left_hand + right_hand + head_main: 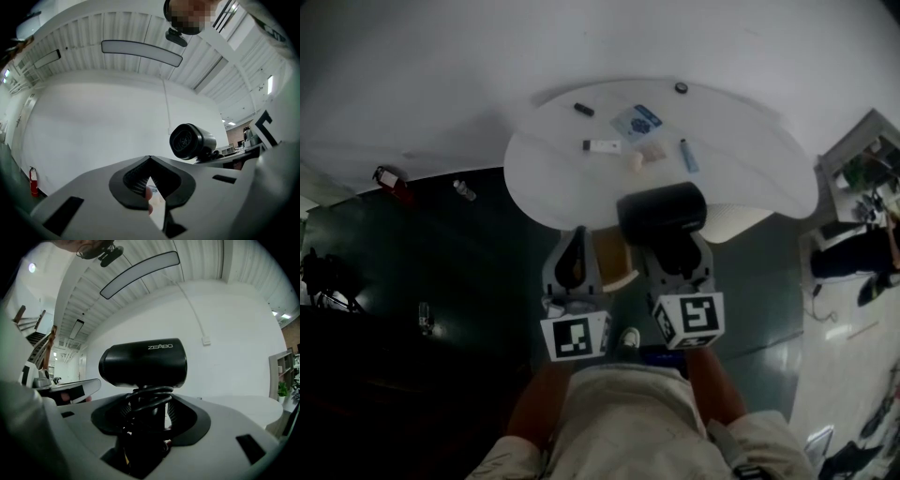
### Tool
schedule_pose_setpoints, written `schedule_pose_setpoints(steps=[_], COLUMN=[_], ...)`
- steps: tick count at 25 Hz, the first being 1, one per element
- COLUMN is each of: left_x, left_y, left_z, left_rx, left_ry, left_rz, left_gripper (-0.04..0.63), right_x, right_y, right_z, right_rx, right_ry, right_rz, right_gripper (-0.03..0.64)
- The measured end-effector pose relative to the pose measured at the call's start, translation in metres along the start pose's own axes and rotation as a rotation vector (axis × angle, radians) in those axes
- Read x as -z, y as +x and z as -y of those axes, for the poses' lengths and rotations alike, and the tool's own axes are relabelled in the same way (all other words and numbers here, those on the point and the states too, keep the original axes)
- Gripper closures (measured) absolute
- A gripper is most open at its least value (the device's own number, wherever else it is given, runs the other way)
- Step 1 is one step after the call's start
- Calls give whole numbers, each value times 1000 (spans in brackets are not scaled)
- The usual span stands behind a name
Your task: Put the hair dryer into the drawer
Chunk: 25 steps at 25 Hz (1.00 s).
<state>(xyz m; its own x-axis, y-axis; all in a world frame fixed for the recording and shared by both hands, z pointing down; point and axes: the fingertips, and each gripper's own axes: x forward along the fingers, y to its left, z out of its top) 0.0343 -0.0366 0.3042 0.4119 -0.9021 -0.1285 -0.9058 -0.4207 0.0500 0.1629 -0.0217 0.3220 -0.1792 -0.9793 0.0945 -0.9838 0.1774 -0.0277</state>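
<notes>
The black hair dryer [661, 214] hangs in front of me over the near edge of the white round table [544, 173]. My right gripper [675, 255] is shut on its handle, which has the cord wound round it. In the right gripper view the hair dryer's barrel [143, 363] stands upright above the right gripper [147, 405]. To its left, my left gripper [575, 255] has its jaws together and nothing in them. The left gripper [150, 161] sees the hair dryer's round end [191, 140] to its right. A tan surface with a pale edge [614, 258] lies between the grippers; whether it is the drawer I cannot tell.
On the table lie a white bar [601, 145], a blue and white packet [636, 119], a blue tube [688, 155] and two small dark things. A red fire extinguisher [389, 178] lies on the dark floor at the left. Shelves with clutter [862, 159] stand at the right.
</notes>
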Motion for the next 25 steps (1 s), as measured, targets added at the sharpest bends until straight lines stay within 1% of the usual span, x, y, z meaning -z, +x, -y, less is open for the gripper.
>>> schedule_pose_setpoints(steps=[3, 8, 12, 18, 25], left_x=[0, 2, 3, 5, 7], left_y=[-10, -31, -43, -58, -72], left_z=[3, 5, 6, 6, -8], left_rx=[-13, -40, -61, -84, -118], left_ry=[5, 5, 18, 24, 30], left_rz=[3, -11, -4, -5, -6], left_gripper=[595, 594, 595, 594, 594], right_x=[3, 10, 17, 42, 75], right_y=[-7, -20, -27, -32, -24], right_z=[-3, -17, -25, -34, -47], right_rx=[-21, -58, -89, -114, -144], right_ry=[-6, -2, -13, 12, 49], right_rz=[8, -12, -18, -118, -246], right_gripper=[365, 365, 365, 365, 365])
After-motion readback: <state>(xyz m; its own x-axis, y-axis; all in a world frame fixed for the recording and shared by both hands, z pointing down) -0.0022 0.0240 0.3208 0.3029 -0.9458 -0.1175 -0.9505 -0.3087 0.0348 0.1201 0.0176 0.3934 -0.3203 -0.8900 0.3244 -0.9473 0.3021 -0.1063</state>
